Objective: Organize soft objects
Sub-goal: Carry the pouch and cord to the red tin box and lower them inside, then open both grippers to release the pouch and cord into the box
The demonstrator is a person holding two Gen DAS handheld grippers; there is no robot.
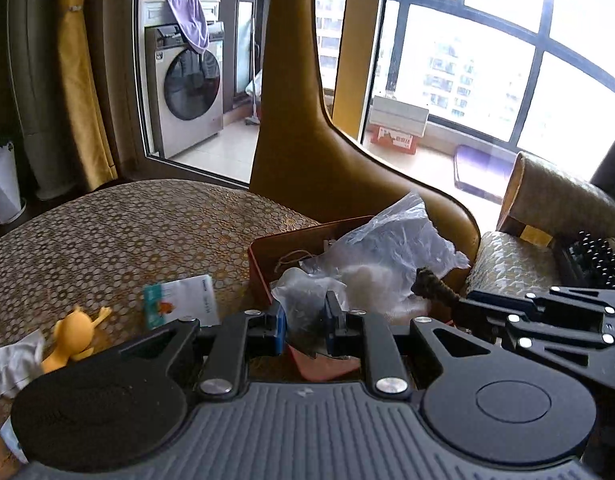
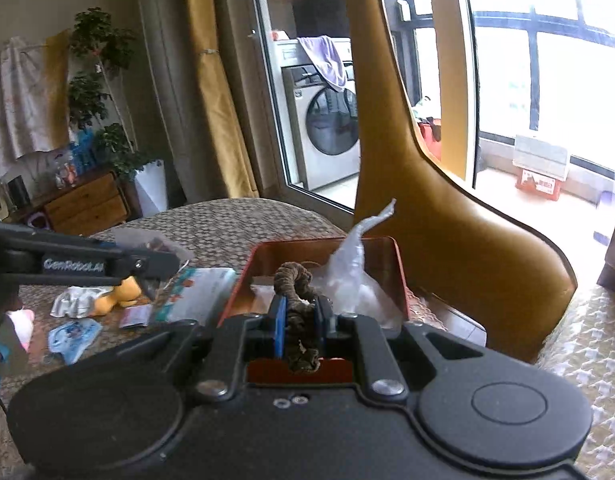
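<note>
The red box sits on the patterned table and serves as the landmark here. Well to the left of it lie a crumpled white cloth and an orange toy figure, the toy stretched out with its arms toward the box. Nearer, just left of the box, a white and teal packet lies flat.

The left gripper hangs at the near left corner of the box, its blue pads nearly together and pinching a small clear plastic bag with something dark inside. The bag is crinkled and droops from the pads. What else is in the bag cannot be told.

Inside the box rests a larger crumpled clear bag, one twisted corner poking up toward the tan chair behind the box.

The right gripper is over the near edge of the box, its fingers closed to a narrow gap around a brown scrunchie. The scrunchie is fuzzy, ruffled and mottled brown. Its long axis runs away from the camera, along the fingers, with the far loop arching over the box interior and a short end hanging out behind the pads.
</note>
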